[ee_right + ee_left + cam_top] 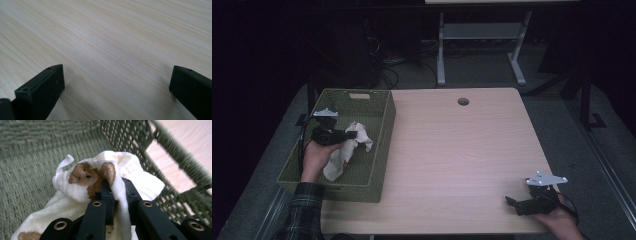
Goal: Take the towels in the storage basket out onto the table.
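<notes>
My left hand-held gripper is clamped on a thin fold of cloth (basket mesh close by); it could slip or snag. Right hand-held gripper gapes idle.

Left claw: green basket walls are closing in on every side, its near mesh wall rising just beside; way is lying open upward. Right claw: bare counter is stretching ahead, nothing blocking between the wide-standing jaws.

One cloth, one green basket, one table, two hand-held grippers.
</notes>
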{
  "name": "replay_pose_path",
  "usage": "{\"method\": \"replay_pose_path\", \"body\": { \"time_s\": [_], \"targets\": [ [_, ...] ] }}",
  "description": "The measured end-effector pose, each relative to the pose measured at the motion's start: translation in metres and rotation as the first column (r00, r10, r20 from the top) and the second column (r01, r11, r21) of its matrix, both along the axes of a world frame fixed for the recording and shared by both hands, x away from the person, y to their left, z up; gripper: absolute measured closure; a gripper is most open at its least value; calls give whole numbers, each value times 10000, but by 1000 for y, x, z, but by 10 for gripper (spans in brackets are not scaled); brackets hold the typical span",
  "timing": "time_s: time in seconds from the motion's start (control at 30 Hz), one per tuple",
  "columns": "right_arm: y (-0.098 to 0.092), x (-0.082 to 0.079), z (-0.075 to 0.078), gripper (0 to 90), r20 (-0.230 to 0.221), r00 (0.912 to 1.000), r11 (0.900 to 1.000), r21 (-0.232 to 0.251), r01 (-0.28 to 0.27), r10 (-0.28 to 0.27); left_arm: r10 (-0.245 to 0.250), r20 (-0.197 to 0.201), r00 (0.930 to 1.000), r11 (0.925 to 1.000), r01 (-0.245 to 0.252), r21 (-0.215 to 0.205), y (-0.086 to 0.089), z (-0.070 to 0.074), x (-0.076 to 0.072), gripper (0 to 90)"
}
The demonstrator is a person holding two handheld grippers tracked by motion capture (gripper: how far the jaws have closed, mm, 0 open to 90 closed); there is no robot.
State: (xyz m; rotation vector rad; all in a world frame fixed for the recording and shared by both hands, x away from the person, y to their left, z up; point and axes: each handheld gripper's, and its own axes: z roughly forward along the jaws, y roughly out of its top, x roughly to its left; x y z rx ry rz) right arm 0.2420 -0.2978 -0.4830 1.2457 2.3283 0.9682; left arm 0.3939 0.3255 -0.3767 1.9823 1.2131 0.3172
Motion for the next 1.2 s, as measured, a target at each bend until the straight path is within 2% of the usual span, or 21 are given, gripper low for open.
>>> {"method": "replay_pose_path", "body": {
  "time_s": [0.17,0.33,0.37,0.4,0.53,0.8,1.03,1.1,1.2],
  "targets": [
    [0,0,0,0,4,10000,10000,8,-1,1,245,521,9983,9975,-210,-675,5,11,-5,815],
    [0,0,0,0,2,10000,10000,11,2,-2,307,1059,9939,9933,-184,-1145,7,26,-10,817],
    [0,0,0,0,4,10000,10000,9,0,0,307,1059,9939,9933,-184,-1145,7,26,-10,817],
    [0,0,0,0,-3,10000,10000,2,-1,1,329,1318,9907,9925,-168,-1209,7,33,-12,817],
    [0,0,0,0,0,10000,10000,8,2,-2,367,1734,9842,9886,-103,-1504,4,45,-15,817],
    [0,0,0,0,3,10000,10000,12,-1,1,237,2414,9701,9835,207,-1796,-8,66,-19,818],
    [0,0,0,0,4,10000,10000,11,0,0,-21,2796,9601,9820,547,-1805,-20,84,-21,818],
    [0,0,0,0,3,10000,10000,10,1,-1,-46,2935,9559,9831,580,-1735,-23,90,-21,818],
    [0,0,0,0,4,10000,10000,8,-1,1,-94,3146,9492,9808,700,-1819,-28,100,-22,818]
  ]
}}
